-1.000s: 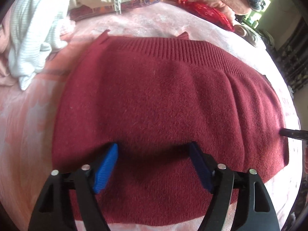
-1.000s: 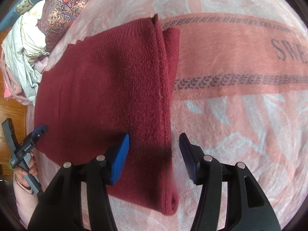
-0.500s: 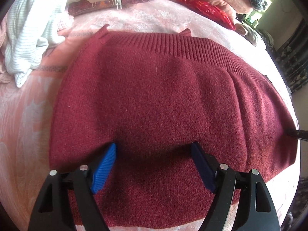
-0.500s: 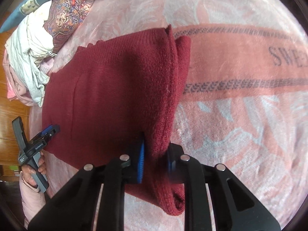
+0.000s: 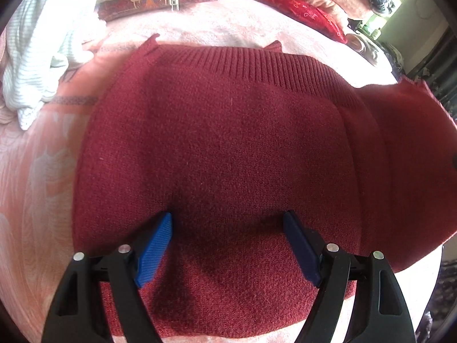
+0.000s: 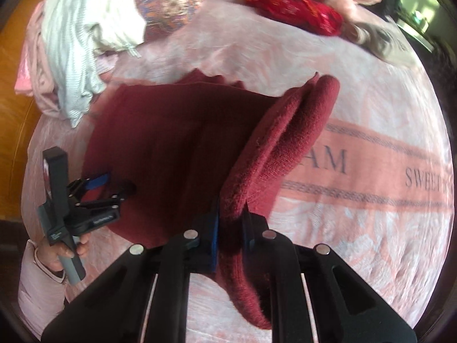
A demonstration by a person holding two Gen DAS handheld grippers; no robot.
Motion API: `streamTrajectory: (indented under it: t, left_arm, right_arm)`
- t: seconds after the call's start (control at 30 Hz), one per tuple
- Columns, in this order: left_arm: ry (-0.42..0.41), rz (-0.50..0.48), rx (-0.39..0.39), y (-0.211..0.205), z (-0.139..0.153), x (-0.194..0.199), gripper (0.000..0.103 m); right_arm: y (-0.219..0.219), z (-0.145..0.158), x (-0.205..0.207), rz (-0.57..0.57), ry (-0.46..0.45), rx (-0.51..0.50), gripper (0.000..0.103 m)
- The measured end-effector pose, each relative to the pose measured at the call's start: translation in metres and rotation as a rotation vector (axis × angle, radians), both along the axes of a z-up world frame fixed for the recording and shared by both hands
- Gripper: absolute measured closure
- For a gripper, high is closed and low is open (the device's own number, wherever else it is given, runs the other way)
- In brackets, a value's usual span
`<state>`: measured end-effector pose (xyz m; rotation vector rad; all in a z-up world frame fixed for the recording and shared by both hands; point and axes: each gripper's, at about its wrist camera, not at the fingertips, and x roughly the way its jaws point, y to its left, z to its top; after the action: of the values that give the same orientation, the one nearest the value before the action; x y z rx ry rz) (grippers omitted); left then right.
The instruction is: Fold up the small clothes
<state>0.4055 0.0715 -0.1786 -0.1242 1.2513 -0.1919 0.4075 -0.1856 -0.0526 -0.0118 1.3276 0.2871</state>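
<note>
A dark red knitted sweater (image 5: pixel 222 143) lies on a pink blanket (image 5: pixel 34 188), its ribbed hem at the far side. My left gripper (image 5: pixel 228 243) is open, its blue pads resting on the near part of the sweater. It also shows in the right wrist view (image 6: pixel 108 185) at the sweater's left edge. My right gripper (image 6: pixel 231 228) is shut on the sweater's right folded edge (image 6: pixel 274 154) and holds it lifted above the blanket. That raised edge shows at the right of the left wrist view (image 5: pixel 414 154).
A pile of white and patterned clothes (image 6: pixel 85 28) lies at the back left. A red cloth bundle (image 6: pixel 297 8) lies at the back. The blanket (image 6: pixel 371 200) with printed letters stretches right. A wooden floor (image 6: pixel 14 108) lies beyond the left edge.
My right gripper closed on the sweater's right edge and lifted it up and toward the left. The left gripper stayed open on the sweater.
</note>
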Motion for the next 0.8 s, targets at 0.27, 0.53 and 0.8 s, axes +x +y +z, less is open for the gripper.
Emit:
streamTrajectory:
  t: [0.27,0.53,0.8]
  left_arm:
    - [-0.002,-0.004,-0.012,0.004,0.001,-0.003,0.024]
    - [-0.005,-0.005,-0.016,0.007,0.001,-0.004,0.024]
    - [-0.013,0.003,0.011,-0.001,0.0,-0.005,0.022]
  right_arm:
    - [0.073,-0.037,0.004,0.094,0.071,0.051,0.097]
    - [0.076,-0.059,-0.007,0.106,0.169,0.235,0.077]
    - [0.008,-0.003,-0.004,-0.051,0.005,0.198,0.055]
